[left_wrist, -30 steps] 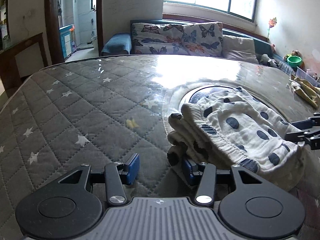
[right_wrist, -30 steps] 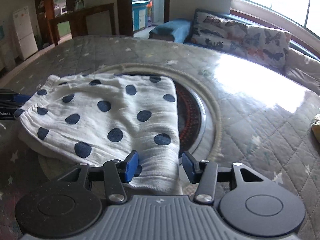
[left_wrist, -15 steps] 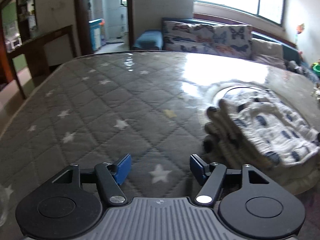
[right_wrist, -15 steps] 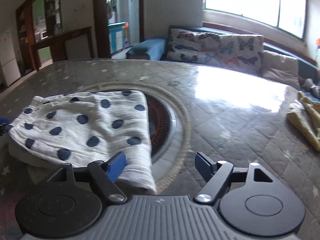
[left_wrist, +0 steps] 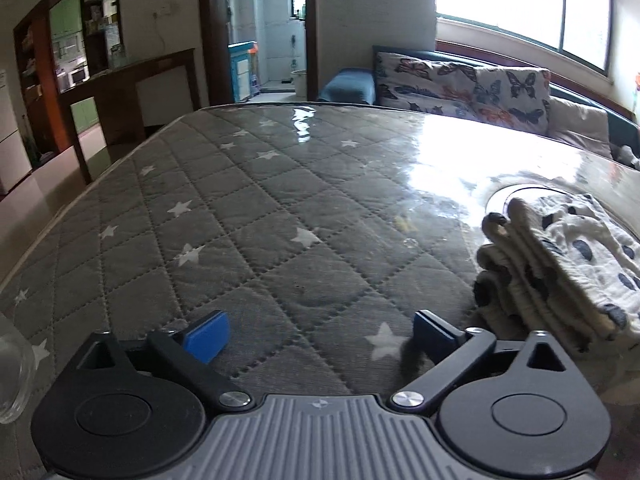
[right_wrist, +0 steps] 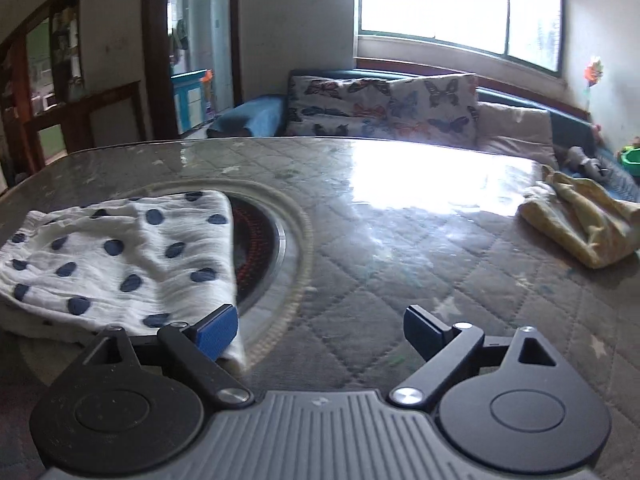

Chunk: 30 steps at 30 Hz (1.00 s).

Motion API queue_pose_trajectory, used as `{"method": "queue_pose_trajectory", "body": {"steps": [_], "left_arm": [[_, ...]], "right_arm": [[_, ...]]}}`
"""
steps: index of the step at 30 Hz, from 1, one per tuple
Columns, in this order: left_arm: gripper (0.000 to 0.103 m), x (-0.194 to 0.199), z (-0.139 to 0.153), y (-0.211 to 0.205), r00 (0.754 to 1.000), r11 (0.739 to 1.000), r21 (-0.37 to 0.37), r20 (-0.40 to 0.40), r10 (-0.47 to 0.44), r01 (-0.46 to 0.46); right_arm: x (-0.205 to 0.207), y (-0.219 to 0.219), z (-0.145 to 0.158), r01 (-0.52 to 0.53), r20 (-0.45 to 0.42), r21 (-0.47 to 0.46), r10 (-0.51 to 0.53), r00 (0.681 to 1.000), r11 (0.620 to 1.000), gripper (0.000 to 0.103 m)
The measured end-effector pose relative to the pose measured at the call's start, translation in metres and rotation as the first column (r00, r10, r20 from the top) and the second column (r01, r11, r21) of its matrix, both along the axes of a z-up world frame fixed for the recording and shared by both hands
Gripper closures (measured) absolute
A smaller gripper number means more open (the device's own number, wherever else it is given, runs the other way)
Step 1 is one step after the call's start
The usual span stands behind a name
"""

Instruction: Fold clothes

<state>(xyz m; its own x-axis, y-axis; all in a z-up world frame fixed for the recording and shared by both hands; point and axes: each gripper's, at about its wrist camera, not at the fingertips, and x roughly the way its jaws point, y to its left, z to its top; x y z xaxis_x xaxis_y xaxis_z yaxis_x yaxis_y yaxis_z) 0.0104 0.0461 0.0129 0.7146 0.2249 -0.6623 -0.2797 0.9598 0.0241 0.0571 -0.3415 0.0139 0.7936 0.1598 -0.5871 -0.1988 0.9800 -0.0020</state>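
A folded white garment with dark blue dots lies on the grey quilted table, partly over a round inset burner. In the left wrist view it lies at the right, its stacked folded edges facing me. My left gripper is open and empty over bare quilted cover, left of the garment. My right gripper is open and empty, its left fingertip just over the garment's near right corner. A crumpled yellow garment lies at the table's far right.
The table's star-patterned quilted cover sits under glossy clear film. A clear glass rim shows at the left edge. A sofa with butterfly cushions stands behind the table. Dark wooden furniture stands at the left.
Both grippers have opened wide and pulled back from the dotted garment. The left one swung left, away from it. The right one turned right, bringing the yellow garment into view.
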Motion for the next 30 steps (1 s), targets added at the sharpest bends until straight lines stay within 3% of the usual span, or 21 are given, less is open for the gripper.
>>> {"method": "queue_pose_trajectory", "body": {"steps": [10, 15, 30], "left_arm": [[0.000, -0.007, -0.004, 0.000, 0.999, 1.000, 0.008, 0.036, -0.002, 0.002], [0.000, -0.007, -0.003, 0.001, 0.999, 1.000, 0.006, 0.040, -0.003, 0.003], [0.000, -0.007, -0.004, 0.002, 0.999, 1.000, 0.007, 0.042, -0.005, 0.004]], "right_arm": [[0.009, -0.020, -0.016, 0.120, -0.032, -0.016, -0.121, 0.992, 0.993, 0.008], [0.014, -0.021, -0.016, 0.130, -0.040, -0.033, -0.131, 0.991, 0.991, 0.000], [0.015, -0.024, -0.020, 0.135, -0.055, -0.001, -0.135, 0.989, 0.991, 0.000]]}}
